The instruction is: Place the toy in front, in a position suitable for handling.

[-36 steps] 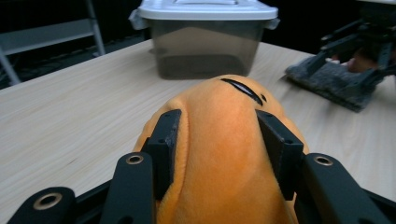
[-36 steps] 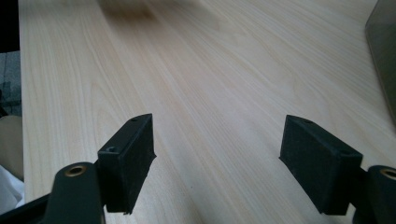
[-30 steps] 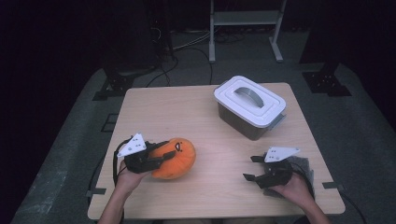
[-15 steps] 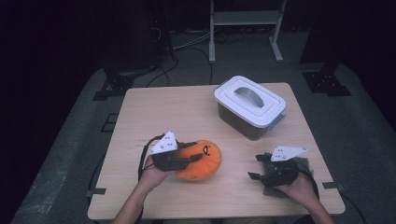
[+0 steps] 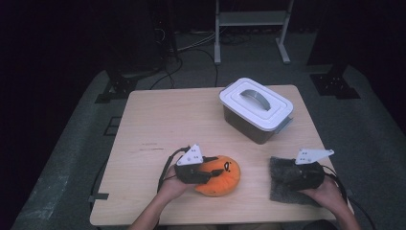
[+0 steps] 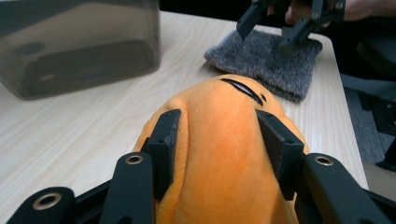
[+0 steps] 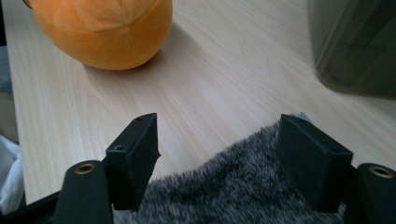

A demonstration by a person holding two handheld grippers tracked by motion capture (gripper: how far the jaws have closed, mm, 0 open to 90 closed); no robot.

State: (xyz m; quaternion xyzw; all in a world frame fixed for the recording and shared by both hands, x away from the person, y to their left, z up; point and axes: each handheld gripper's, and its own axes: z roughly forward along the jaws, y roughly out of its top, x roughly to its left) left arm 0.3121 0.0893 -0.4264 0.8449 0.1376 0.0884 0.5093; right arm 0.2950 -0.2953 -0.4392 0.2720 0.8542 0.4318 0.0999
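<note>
High view: left tongs [image 5: 207, 176] pinching orange plush toy [image 5: 221, 175] at desk [image 5: 163, 120] front, right tongs [image 5: 282, 175] spread over grey furry cloth [image 5: 280, 194]; best carried low with squeeze steady, clear of lidded box [image 5: 256, 109].

Black hand-held gripper [image 6: 219, 140] jaws with brass-ringed screw holes, grey top plates

Orange toy [image 6: 224, 140]: soft plush, short matt pile. Grey cloth [image 7: 243, 191]: shaggy, fuzzy fibre, matt. Desk [image 5: 167, 120]: pale wood-grain top, smooth, low sheen. Box [image 5: 256, 110]: smoky translucent plastic walls, white glossy plastic lid. Left gripper [image 6: 219, 135]: black matt plastic, metal eyelets.
</note>
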